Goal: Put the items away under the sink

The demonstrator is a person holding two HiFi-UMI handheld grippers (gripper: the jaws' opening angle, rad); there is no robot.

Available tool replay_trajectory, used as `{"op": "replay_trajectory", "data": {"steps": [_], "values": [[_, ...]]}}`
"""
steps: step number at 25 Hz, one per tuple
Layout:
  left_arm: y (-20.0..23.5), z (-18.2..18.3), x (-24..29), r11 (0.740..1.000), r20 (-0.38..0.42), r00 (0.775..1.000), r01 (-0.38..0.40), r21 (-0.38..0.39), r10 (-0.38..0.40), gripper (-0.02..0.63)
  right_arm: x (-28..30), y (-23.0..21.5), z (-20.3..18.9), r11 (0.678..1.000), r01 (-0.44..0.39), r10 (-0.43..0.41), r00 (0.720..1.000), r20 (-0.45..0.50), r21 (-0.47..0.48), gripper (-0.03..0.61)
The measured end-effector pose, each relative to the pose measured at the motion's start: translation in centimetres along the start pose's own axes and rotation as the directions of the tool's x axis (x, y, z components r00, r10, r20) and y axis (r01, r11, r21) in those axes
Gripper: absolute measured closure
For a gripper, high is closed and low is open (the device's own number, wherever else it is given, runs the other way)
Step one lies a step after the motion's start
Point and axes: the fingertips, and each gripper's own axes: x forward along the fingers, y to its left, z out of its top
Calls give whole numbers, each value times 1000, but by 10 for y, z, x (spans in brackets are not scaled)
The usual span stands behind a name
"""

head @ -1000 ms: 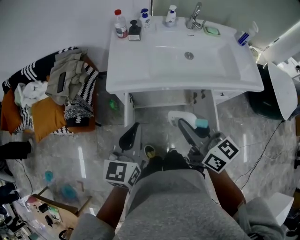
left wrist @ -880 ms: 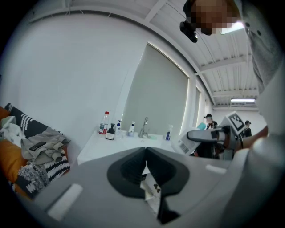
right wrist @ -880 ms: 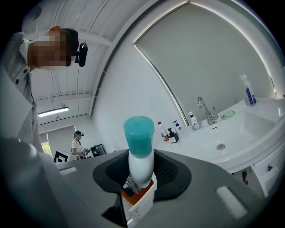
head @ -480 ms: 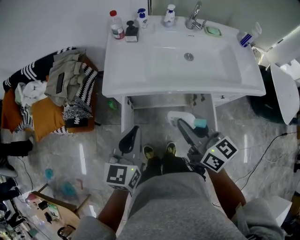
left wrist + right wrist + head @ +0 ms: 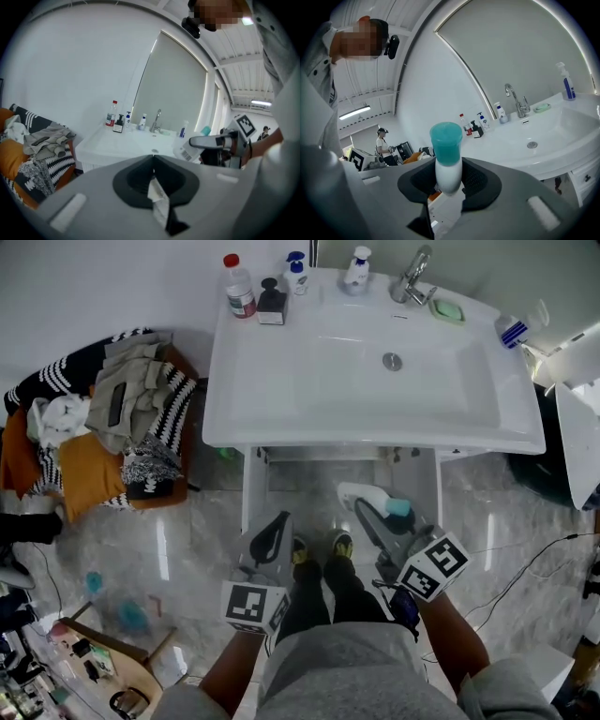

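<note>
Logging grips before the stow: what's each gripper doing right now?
Left gripper: closed on a thin pale packet.
Right gripper: closed on the teal-capped white bottle.

On the white ceramic sink's (image 5: 309, 381) back edge stand, left to right, a clear red-capped bottle (image 5: 240, 287), a dark square bottle (image 5: 272, 302), 2 white pump bottles (image 5: 297, 273) (image 5: 355, 270), a chrome tap (image 5: 412, 277) and a green soap dish (image 5: 448, 310). A heap of striped clothes (image 5: 122, 399) lies left of the sink, a teal-capped white bottle (image 5: 370, 499) before its front edge.
</note>
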Motion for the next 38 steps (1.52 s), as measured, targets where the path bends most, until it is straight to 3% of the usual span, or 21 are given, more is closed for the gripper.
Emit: {"op": "replay_trajectory", "data": {"steps": [9, 18, 26, 32, 38], "values": [[1, -26, 34, 1000, -34, 999, -2, 21, 3, 603, 30, -36, -33, 1000, 5, -5, 1000, -13, 13, 445], [-4, -66, 39, 992, -27, 992, -122, 13, 122, 603, 34, -73, -84, 1000, 0, 2, 997, -80, 20, 445], [9, -100, 64, 995, -42, 994, -99, 17, 100, 603, 54, -94, -116, 999, 42, -42, 994, -100, -11, 445], [23, -148, 88, 997, -39, 996, -81, -6, 80, 603, 88, -111, -160, 998, 34, -39, 994, -104, -49, 445], [49, -208, 130, 995, 24, 995, -94, 22, 94, 603, 125, -151, -218, 996, 54, -62, 992, -108, -69, 445]]}}
